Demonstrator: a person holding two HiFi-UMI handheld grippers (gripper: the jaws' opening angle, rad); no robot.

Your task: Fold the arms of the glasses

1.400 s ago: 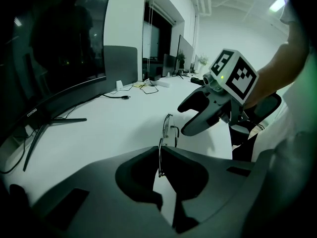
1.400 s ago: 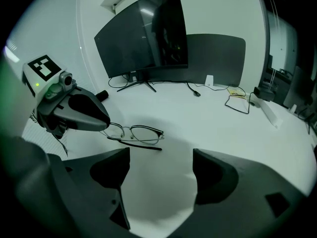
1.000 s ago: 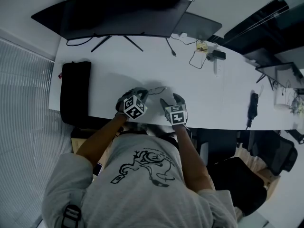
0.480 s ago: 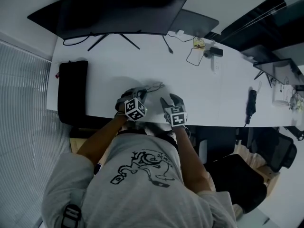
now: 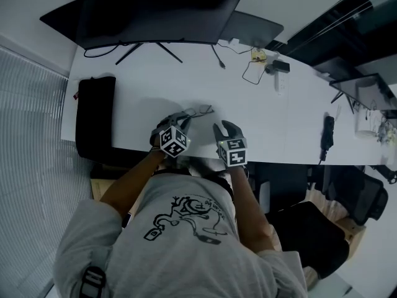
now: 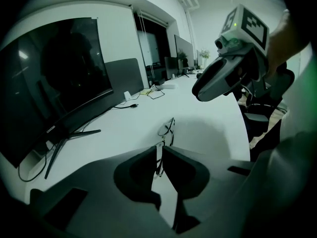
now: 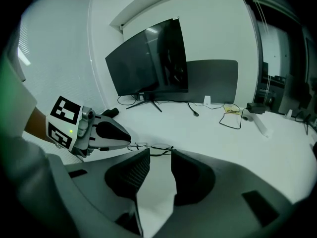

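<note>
White surface (image 5: 279, 123), wide and curved, under dim light. Only container on it: black pouch (image 5: 96, 120) at the left end, contents out of sight. Near the front edge, centre: thin wire-rimmed glasses (image 5: 201, 111), far end down on the surface, near end taken by the left gripper (image 5: 185, 119). Its fingers (image 6: 136, 170) pressed together on the thin frame, angled down at the surface. Right gripper (image 5: 221, 129) just to the right of the glasses, clear of them, hovering above the surface, tilted down too. Fingers there apart, just now closing in, nothing between them. Bare forearms reaching in from a grey printed T-shirt (image 5: 180, 241). Further back: big dark monitor (image 5: 155, 17) on a splayed stand, second dark panel (image 5: 254, 30) beside it, loose cables (image 5: 257, 73). Blinds (image 5: 28, 166) along the left; black chair (image 5: 366, 197) off to the right.
</note>
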